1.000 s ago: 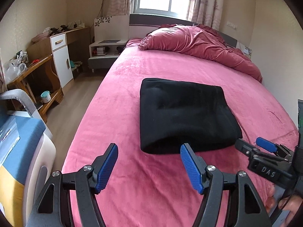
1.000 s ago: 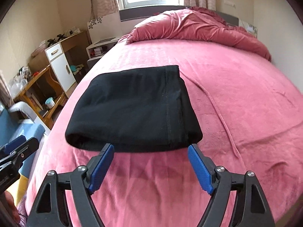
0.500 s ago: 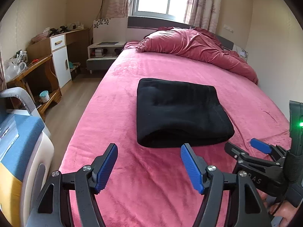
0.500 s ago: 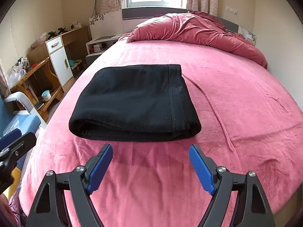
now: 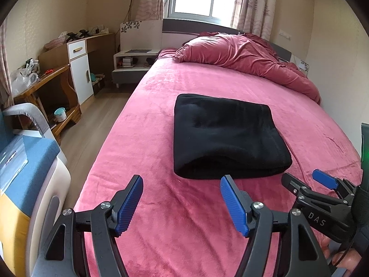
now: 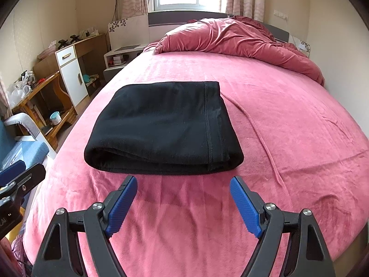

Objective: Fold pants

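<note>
The left claw (image 5: 181, 202) has its blue pads (image 5: 129, 205) set wide apart with nothing between them; it hangs over the pink bed cover, near the foot of the bed (image 5: 147, 120) and just short of the pants. The right claw (image 6: 183, 204) is likewise spread wide and empty, its pads clear of the fabric and aimed at the near edge of the pants. In the left wrist view the right claw (image 5: 306, 180) shows at the lower right, beside the left one, with fingers (image 5: 341, 256) of a hand on its grip. The pants (image 6: 161, 127) lie as a black folded rectangle flat on the middle of the bed, rounded fold facing the claws, a stitched seam running along the right side. A crumpled pink duvet (image 6: 230, 39) lies at the head of the bed, well apart from the pants. A bedside shelf (image 5: 131, 62) and a wooden counter (image 5: 43, 80) stand along the left wall.
</note>
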`<state>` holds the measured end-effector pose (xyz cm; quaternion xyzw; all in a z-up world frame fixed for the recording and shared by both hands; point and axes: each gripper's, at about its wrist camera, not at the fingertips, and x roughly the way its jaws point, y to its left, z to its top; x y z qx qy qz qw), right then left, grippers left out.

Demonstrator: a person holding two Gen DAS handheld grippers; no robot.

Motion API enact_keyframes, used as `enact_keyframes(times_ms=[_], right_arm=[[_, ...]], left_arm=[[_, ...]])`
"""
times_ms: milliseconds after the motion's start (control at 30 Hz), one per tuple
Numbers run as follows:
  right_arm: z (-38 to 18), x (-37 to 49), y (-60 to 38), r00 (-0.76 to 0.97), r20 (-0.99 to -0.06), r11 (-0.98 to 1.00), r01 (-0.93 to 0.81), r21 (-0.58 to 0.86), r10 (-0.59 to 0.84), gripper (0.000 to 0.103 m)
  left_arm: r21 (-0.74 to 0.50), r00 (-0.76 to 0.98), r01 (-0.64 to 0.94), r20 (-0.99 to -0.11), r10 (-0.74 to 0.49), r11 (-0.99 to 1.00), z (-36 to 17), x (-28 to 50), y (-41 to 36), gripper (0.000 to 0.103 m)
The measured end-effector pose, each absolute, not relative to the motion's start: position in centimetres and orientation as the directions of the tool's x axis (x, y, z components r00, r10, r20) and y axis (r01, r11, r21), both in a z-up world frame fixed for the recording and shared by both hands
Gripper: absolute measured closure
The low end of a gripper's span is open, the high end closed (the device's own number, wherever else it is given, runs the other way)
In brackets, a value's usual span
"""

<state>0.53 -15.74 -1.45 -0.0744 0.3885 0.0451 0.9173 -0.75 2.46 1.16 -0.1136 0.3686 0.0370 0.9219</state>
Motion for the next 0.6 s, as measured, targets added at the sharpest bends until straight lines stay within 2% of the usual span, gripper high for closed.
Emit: enact_keyframes(times_ms=[600], right_arm=[[-1.84,0.44,-15.57,0.687,-0.727,0.985,-0.142,-0.097,0.028,0.019]], left_arm=[[-0.146,0.720,-0.199,-0.693,0.043,0.969,0.88,-0.79,3.08,0.032]])
